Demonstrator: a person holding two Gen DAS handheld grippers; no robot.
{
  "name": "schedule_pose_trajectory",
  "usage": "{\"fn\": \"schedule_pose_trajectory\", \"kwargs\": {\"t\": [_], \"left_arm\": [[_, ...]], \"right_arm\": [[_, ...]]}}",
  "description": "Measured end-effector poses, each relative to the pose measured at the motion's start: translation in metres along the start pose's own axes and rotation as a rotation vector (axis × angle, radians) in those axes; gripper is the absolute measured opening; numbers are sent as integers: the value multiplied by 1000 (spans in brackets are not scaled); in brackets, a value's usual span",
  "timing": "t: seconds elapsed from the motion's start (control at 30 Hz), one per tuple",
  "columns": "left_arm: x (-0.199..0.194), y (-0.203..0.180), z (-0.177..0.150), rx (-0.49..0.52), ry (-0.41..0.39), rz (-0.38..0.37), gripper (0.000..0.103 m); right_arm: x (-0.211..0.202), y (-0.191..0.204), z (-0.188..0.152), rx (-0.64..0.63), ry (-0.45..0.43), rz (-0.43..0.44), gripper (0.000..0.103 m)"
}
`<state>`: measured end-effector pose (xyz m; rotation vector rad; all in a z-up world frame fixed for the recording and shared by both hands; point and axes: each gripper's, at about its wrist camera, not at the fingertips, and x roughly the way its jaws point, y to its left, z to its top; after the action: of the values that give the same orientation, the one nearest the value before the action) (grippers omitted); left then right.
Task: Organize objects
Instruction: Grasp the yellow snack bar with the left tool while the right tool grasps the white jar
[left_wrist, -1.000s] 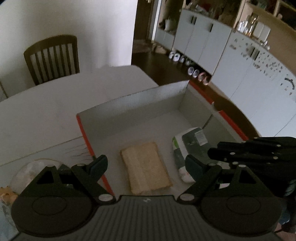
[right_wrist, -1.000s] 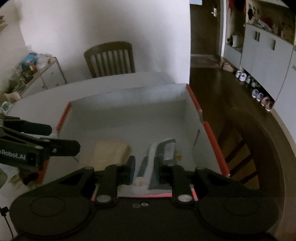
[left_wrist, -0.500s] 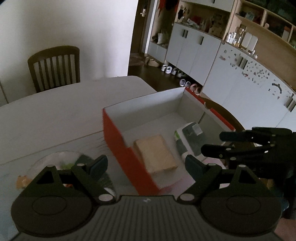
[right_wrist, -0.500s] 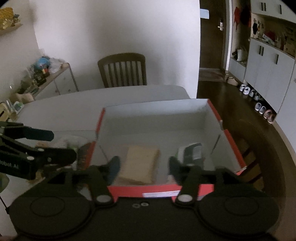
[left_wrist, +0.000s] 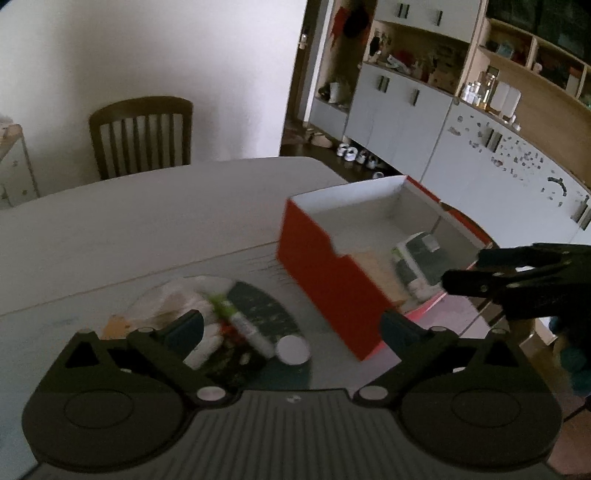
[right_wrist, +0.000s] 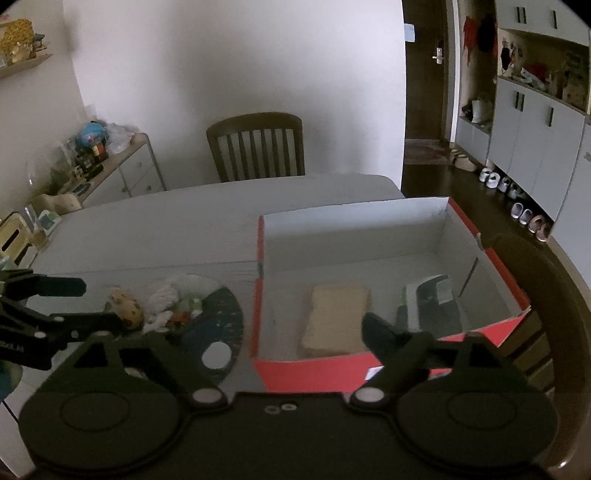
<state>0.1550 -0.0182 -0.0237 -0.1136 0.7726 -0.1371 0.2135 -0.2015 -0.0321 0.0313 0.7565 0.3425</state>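
A pale worktop (right_wrist: 155, 225) carries an open red box (right_wrist: 317, 369) with a white inside. The box sits toward the worktop's right edge, its far wall standing taller than its near wall.

Inside the box, a flat tan pad (right_wrist: 336, 317) lies on the floor near the middle. A green-and-white packet (right_wrist: 432, 299) lies beside it, closer to the box's right wall. The two are apart, not touching.

Just left of the box, a round plate (right_wrist: 218, 306) rests on the worktop. It holds a small heap: a yellowish soft toy (right_wrist: 123, 301), a white crumpled piece (right_wrist: 162, 297), a green-and-white marker (left_wrist: 242, 323) and a small white disc (right_wrist: 216, 354). The rest of the heap is too blurred to name.

The left gripper (left_wrist: 291, 328) hangs over the plate, angled down. Its jaws stand wide and have just been opening further, with nothing between them. The marker and disc show through the gap, below on the plate.

The right gripper (right_wrist: 269, 332) hangs over the near left corner of the box, also angled down. Its jaws have just been opening and now stand wide, holding nothing. One fingertip (right_wrist: 380, 330) shows in front of the box's near wall. The other is dark against the plate.

Behind the worktop's far edge stands a wooden chair (right_wrist: 256, 146) against a white wall. A second chair (right_wrist: 535, 302) sits at the right edge, beside the box.
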Motion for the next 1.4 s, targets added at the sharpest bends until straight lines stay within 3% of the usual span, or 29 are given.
{"fn": "schedule_pose_trajectory", "kwargs": {"t": [0.07, 0.7, 0.93, 1.4], "left_arm": [[-6, 12, -7, -5, -16, -3, 103], [0, 100, -88, 17, 65, 57, 103], [14, 116, -107, 9, 102, 65, 103], [40, 123, -115, 9, 139, 69, 103]], "right_arm": [[-2, 9, -3, 6, -12, -2, 103], [31, 87, -44, 40, 103, -14, 103], [61, 108, -51, -23, 142, -24, 102], [119, 104, -63, -99, 226, -49, 83]]}}
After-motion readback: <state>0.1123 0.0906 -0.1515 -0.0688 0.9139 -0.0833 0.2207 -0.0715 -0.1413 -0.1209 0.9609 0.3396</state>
